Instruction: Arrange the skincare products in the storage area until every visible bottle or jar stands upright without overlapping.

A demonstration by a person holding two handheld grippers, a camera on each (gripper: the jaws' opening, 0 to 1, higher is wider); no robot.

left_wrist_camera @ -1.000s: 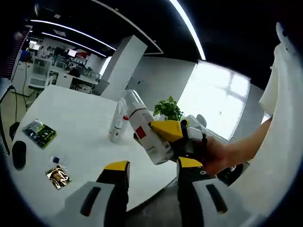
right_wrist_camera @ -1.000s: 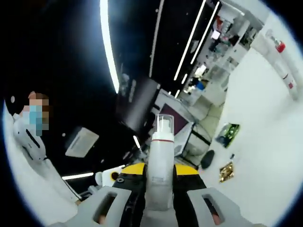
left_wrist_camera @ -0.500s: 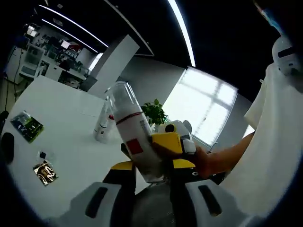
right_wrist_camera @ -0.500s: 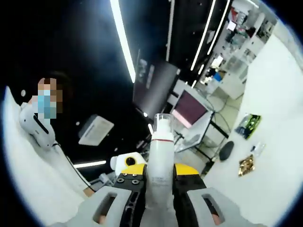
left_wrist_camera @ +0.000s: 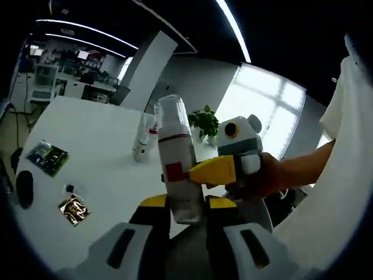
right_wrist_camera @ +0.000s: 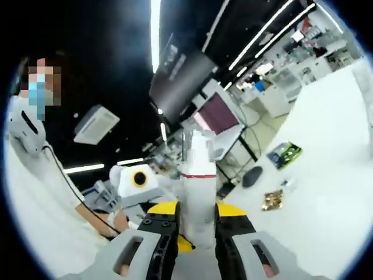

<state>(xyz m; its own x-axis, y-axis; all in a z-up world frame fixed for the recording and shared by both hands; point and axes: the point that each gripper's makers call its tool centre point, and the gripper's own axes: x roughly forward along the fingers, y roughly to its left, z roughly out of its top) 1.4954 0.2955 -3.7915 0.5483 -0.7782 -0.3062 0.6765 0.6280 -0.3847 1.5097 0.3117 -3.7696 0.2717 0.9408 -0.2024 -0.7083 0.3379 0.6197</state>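
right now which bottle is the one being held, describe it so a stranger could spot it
Start at the big white table in the left gripper view. In front of it, between yellow-tipped hand-held grippers, is a white pump bottle with a clear cap. Unlike the slim bottle on the table behind, it is held off the table and has a red square on its label.

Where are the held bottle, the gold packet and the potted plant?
held bottle (left_wrist_camera: 178, 175): left gripper view, body by red square.
gold packet (left_wrist_camera: 74, 210): left gripper view, foil middle.
potted plant (left_wrist_camera: 205, 122): left gripper view, leaves.
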